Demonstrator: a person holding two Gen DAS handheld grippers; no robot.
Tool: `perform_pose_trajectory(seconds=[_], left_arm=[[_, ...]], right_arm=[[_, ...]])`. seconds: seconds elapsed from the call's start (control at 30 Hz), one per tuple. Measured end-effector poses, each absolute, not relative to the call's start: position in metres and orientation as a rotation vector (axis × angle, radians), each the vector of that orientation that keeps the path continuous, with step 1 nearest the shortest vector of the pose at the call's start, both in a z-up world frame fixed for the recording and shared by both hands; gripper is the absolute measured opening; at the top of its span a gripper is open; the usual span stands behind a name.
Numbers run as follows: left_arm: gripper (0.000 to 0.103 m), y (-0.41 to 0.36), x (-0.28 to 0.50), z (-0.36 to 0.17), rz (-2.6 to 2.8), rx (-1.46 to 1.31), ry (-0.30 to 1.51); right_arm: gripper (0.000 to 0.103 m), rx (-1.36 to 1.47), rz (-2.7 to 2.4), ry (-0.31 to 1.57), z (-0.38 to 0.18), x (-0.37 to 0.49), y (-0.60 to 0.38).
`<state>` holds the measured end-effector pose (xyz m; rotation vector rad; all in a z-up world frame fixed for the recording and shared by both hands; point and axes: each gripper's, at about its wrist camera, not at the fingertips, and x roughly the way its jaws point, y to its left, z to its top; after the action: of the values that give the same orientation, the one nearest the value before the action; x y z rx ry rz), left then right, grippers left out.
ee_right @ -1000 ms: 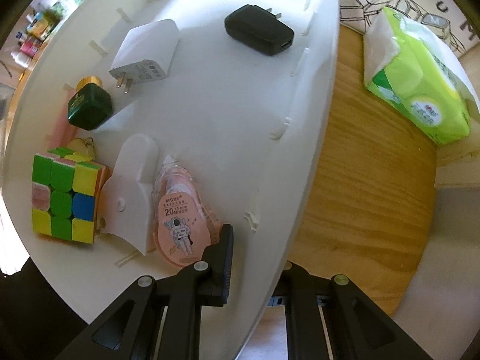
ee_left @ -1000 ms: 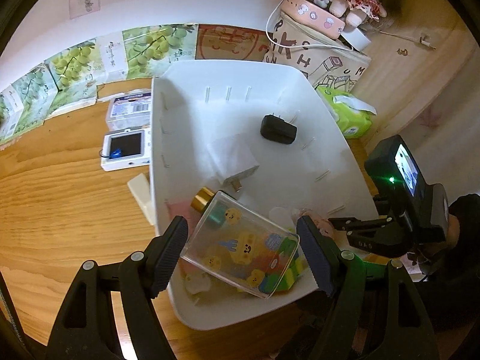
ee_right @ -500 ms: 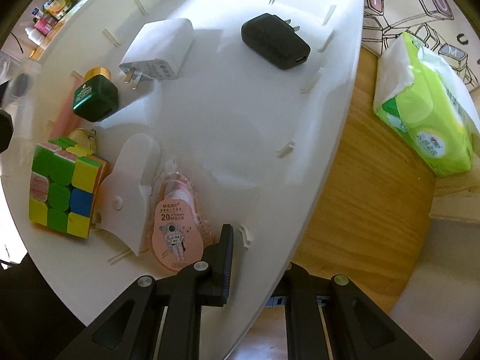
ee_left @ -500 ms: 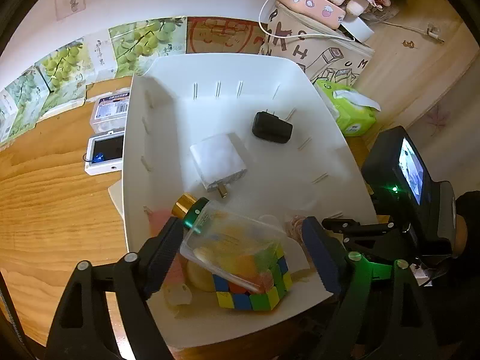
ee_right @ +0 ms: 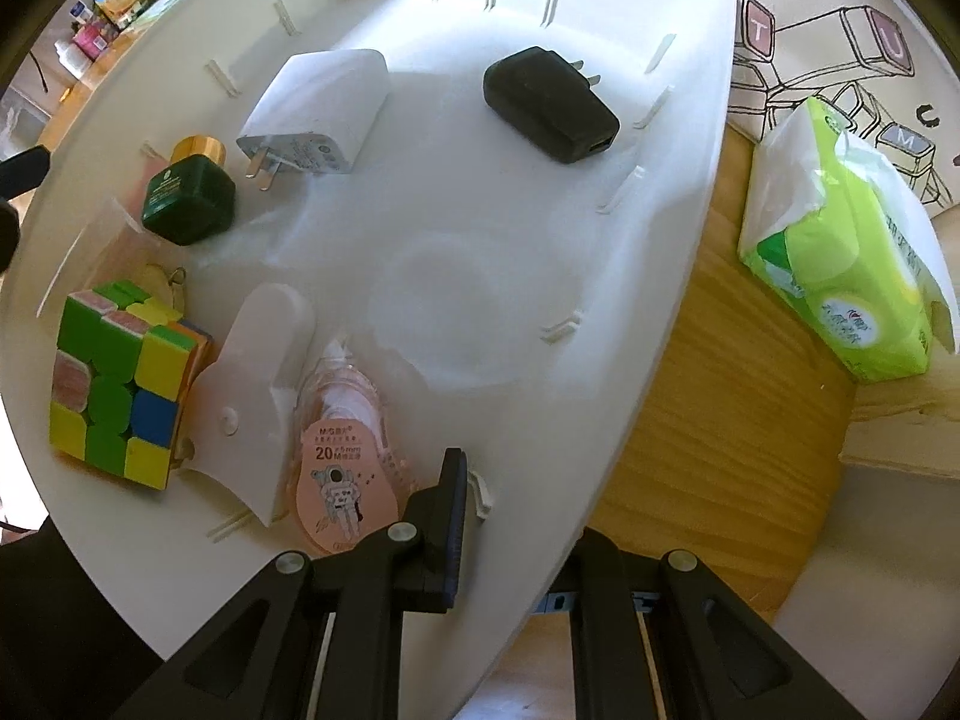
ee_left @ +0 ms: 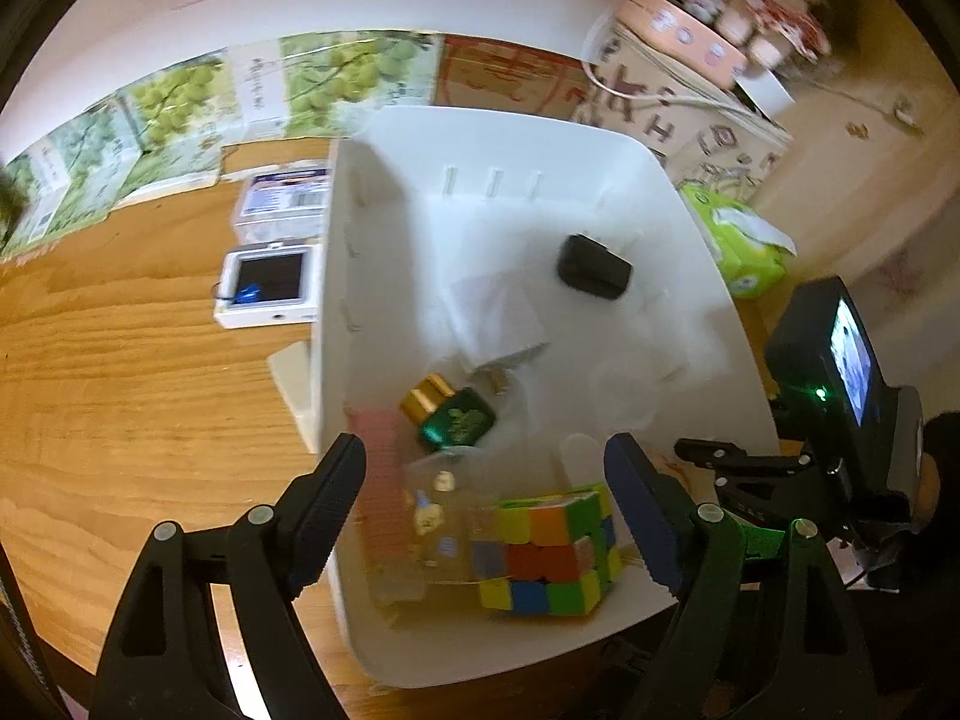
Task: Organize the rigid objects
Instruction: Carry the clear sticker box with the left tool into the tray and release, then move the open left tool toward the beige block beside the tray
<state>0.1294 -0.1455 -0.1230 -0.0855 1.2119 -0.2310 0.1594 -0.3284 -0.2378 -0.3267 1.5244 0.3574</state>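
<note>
A white tray (ee_left: 600, 144) holds a Rubik's cube (ee_left: 549, 552), a green bottle with a gold cap (ee_left: 450, 414), a white charger (ee_right: 318, 114), a black charger (ee_right: 549, 105), a pink correction tape (ee_right: 342, 468) and a white plastic piece (ee_right: 252, 396). My left gripper (ee_left: 486, 510) is open above the tray's near end; a clear flat case with cartoon stickers (ee_left: 432, 528), blurred, lies below between its fingers beside the cube. My right gripper (ee_right: 516, 546) is shut on the tray's rim (ee_right: 600, 480), one finger inside and one outside.
Left of the tray on the wooden table lie a white device with a dark screen (ee_left: 270, 285) and a clear box (ee_left: 288, 204). A green tissue pack (ee_right: 852, 270) lies right of the tray. Printed boxes stand against the back wall.
The clear sticker case has dropped out of my left gripper into the tray beside the cube. The left gripper has pulled back. The right gripper keeps its hold on the rim.
</note>
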Motion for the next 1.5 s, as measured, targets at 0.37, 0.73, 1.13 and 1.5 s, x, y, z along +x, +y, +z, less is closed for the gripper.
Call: perform_pose_trajectory(seconds=[0.37,0.73,1.13,1.5], left_arm=[[0.084,-0.089,0.133,-0.120,-0.116,-0.154,1.187],[0.084,-0.036,0.144,-0.121,-0.074,-0.154,1.189],[0.084,-0.012,0.178,-0.133,-0.084,-0.153,1.189],[0.084,-0.014,0.201,-0.167,-0.166,-0.187,1.297]], right_arm=[[0.013,-0.313,0.275,1.541,-0.233,0.162,-0.324],[0.014,-0.210,0.155,1.565,-0.225,0.162,-0.327],[0.014,-0.114,0.037,1.591,-0.211,0.148,-0.344],[0.014,-0.085,-0.010,1.622,-0.206,0.157,-0.348]])
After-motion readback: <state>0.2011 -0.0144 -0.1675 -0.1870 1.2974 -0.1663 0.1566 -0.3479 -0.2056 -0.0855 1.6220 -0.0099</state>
